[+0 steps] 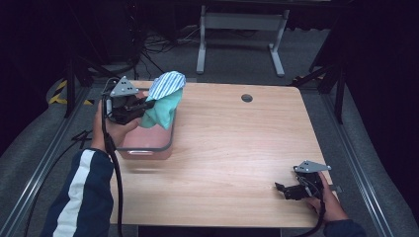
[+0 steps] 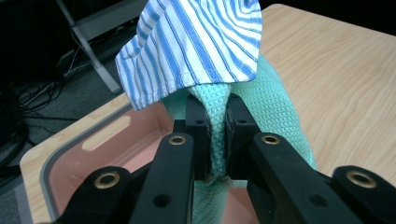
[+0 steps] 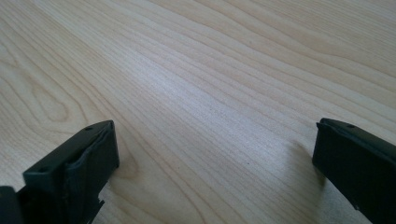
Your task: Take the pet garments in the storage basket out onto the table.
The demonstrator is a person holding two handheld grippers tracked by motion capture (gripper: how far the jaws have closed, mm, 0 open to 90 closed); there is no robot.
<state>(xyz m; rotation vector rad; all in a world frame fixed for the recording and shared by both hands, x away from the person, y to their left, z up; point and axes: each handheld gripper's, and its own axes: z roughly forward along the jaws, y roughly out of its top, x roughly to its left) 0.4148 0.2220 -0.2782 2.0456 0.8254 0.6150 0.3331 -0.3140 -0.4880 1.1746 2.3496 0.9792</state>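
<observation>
At far left, pink bin (image 1: pixel 148 143) on the worktop (image 1: pixel 237 148), near its left edge. Above the bin, left claw (image 1: pixel 146 104) clamped tight on a fold of teal waffle-weave cloth (image 2: pixel 275 107), pads (image 2: pixel 196 121) squeezing the fabric between them in the left gripper view. Draped over the top of the teal cloth, a blue-and-white striped cloth (image 2: pixel 196 46), not pinched itself, just riding along. Lower part of the teal cloth hanging down inside the bin.

Step in hand, by the look of it: lifting laundry out of the bin. To do it well:
- Lift straight up until the hanging tail of the teal cloth clears the bin's rim; sideways too soon and the tail likely catches the wall and drags the bin.
- Keep the pinch firm; only a narrow fold sits between the pads.
- Move slowly and level, since the striped cloth lies loose and may slide off.
- Carry toward the bare wood mid-worktop, then lower before letting go, so the cloth lands flat rather than bunched.

Further right, open wood grain. At far right, right claw (image 1: pixel 281 187) resting low near the worktop's front right corner, jaws spread wide with nothing between them, well apart from the bin; ready to take a corner once the cloth arrives.
</observation>
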